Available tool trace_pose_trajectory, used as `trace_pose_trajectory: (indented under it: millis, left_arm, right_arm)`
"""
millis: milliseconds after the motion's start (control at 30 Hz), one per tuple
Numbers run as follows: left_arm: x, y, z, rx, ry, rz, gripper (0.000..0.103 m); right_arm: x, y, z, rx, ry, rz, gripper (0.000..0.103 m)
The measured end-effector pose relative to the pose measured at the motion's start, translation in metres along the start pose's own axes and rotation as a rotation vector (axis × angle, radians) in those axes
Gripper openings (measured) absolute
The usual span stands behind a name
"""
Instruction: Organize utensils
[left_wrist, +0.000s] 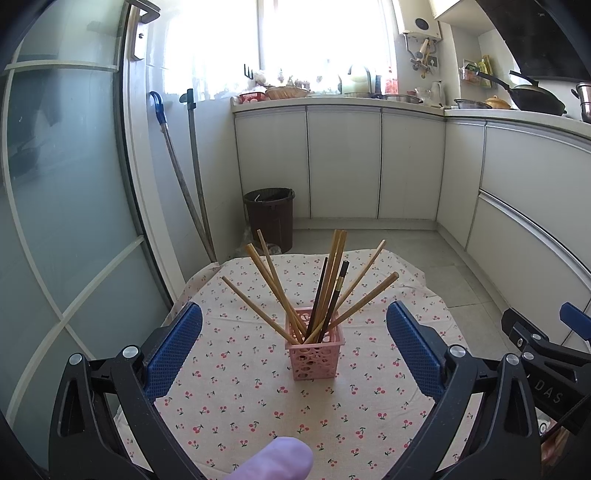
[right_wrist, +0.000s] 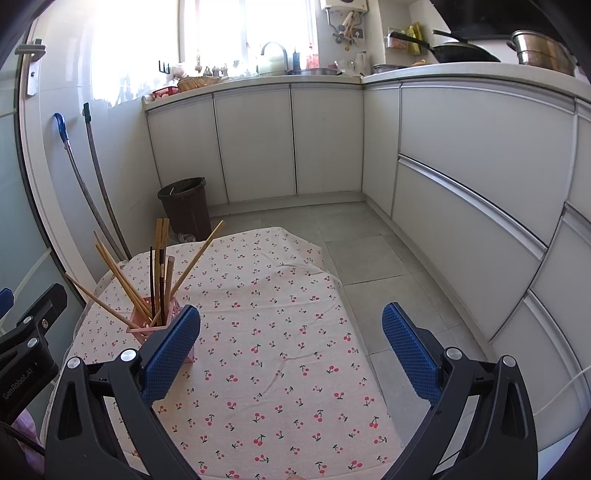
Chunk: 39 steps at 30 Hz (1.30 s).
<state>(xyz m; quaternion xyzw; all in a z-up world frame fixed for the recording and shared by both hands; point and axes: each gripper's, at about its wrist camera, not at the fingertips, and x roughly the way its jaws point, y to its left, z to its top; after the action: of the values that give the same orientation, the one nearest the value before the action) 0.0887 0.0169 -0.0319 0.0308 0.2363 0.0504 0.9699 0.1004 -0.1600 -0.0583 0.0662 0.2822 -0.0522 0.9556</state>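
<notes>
Blue, dimple-textured fingers (left_wrist: 173, 350) of the left gripper (left_wrist: 294, 349) stand spread wide on black struts, holding nothing, the pink perforated holder (left_wrist: 315, 350) framed in the gap between them but untouched. The right gripper (right_wrist: 291, 349) is likewise spread wide and empty over the cherry-print tablecloth (right_wrist: 266, 354); in its view the square holder sits at the near left, partly hidden behind its left finger (right_wrist: 170, 354). The plastic holder stands upright on the cloth, toward the left side of the table. A bundle of chopsticks (left_wrist: 325, 284) rises from it with tips down, long axes roughly vertical; the pale wooden ones fan out left and right, while two dark ones stand nearly straight. Beyond the table's far edge a brown ribbed bin (left_wrist: 269, 218) sits on the grey tile floor beside white cabinets (left_wrist: 343, 162). A fingertip (left_wrist: 277, 459) shows at the near edge of the left wrist view
</notes>
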Motion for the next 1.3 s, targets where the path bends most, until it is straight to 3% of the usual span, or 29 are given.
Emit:
trace_pose_trajectory:
  millis: [1167,1300]
  left_arm:
    - [0.0018,0.0007,-0.0028,0.008,-0.002,0.001,0.096]
    - [-0.0009,-0.0015,-0.0064,0.02,-0.018,-0.004,0.084]
  right_arm:
    - [0.0029,0.0005,-0.002,0.0,0.016,0.002,0.096]
    - [0.0039,-0.0005,-0.0015,0.005,0.021,0.003,0.096]
